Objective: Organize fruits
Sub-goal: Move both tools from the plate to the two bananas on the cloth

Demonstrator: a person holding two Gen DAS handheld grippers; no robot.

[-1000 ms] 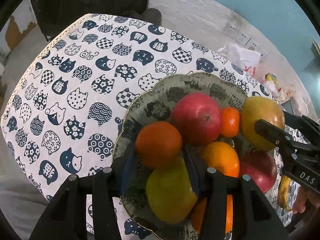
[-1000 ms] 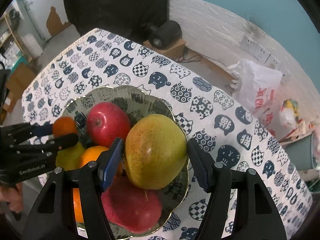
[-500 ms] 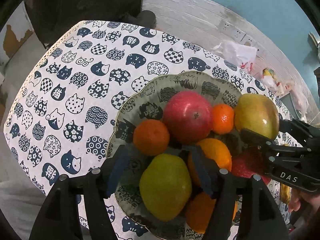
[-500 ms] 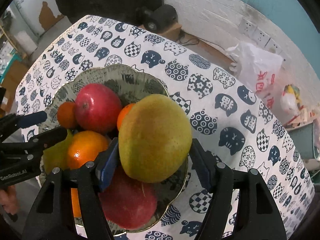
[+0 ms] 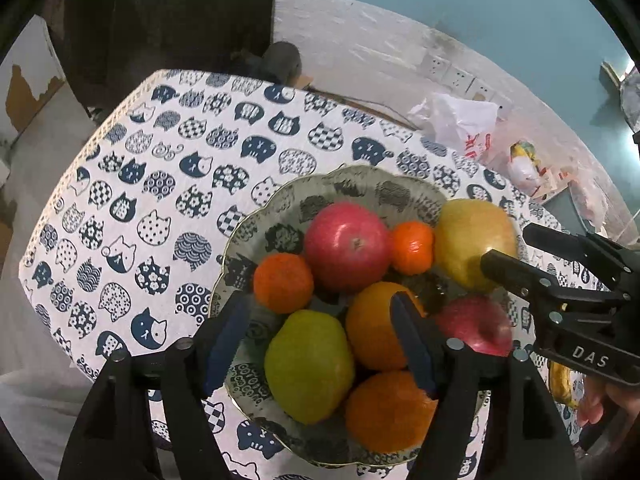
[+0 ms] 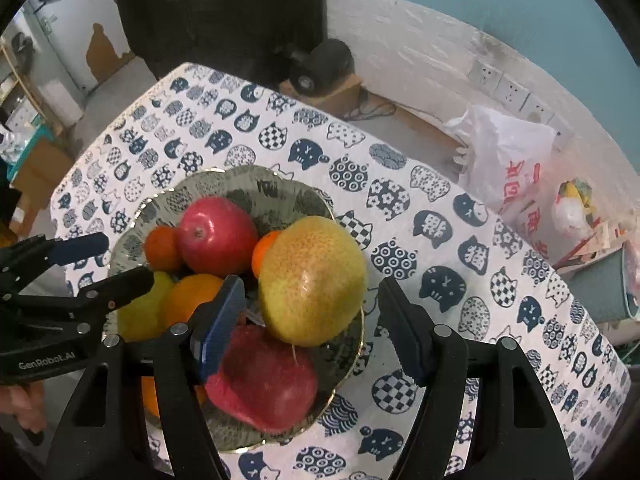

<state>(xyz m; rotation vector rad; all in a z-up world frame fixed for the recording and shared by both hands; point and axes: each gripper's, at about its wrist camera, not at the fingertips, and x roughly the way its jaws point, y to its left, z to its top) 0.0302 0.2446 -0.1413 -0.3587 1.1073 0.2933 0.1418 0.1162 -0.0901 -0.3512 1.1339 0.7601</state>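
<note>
A patterned bowl (image 5: 360,184) (image 6: 240,184) on the cat-print cloth holds red apples (image 5: 347,246), oranges (image 5: 283,282), a green pear (image 5: 309,364) and a large yellow pear (image 5: 474,240) (image 6: 314,280). My left gripper (image 5: 316,344) is open above the green pear, apart from it. My right gripper (image 6: 308,320) is open; the yellow pear rests on the bowl's right edge between its fingers, with gaps on both sides. A red apple (image 6: 260,376) lies below it.
The table (image 5: 160,184) has open cloth left of the bowl and also right of it (image 6: 460,264). A banana (image 5: 560,384) lies behind the right gripper. Plastic bags (image 6: 504,152) and a wall with sockets lie beyond the far edge.
The right gripper has opened and let go of the yellow pear, which now rests in the bowl. The left gripper has opened and pulled back off the green pear.
</note>
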